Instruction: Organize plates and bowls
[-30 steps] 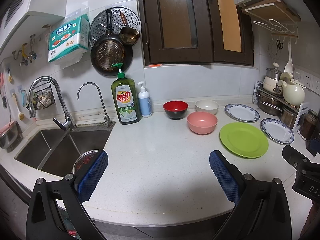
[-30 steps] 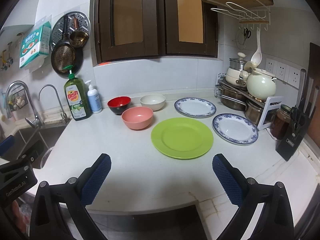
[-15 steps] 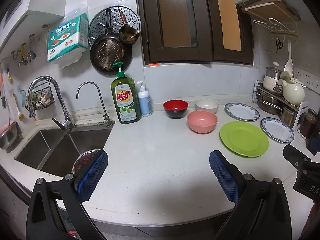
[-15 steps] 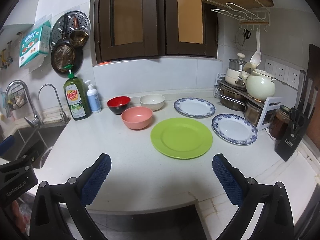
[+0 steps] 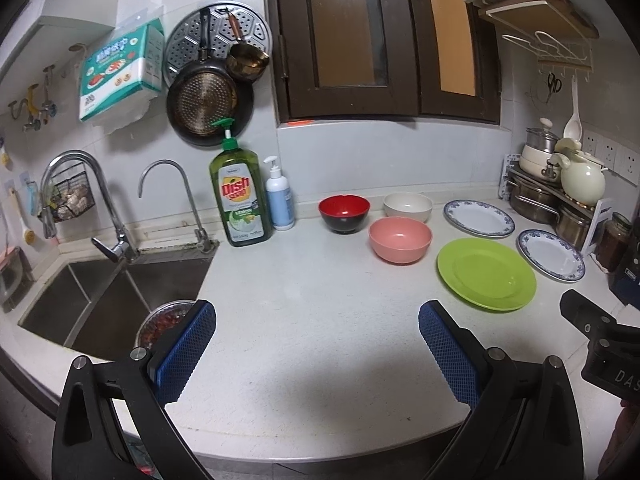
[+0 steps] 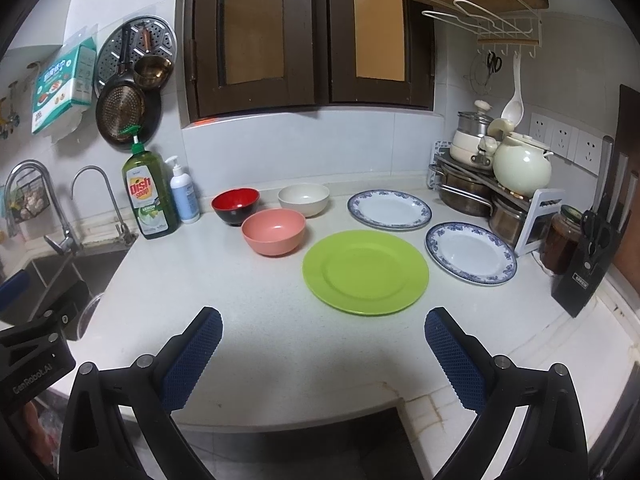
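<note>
Both grippers, left (image 5: 316, 344) and right (image 6: 323, 354), hang spread and empty above the white counter (image 6: 260, 320), the green plate (image 6: 365, 272) and bowls (image 6: 273, 231) lying well ahead.

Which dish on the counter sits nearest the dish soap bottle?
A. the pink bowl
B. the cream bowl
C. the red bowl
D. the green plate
C: the red bowl stands just past the small pump bottle beside the dish soap bottle; the other dishes lie farther right.

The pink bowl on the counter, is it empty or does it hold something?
Empty. The pink bowl stands upright, and the right wrist view shows its bare inside with nothing in it.
</note>
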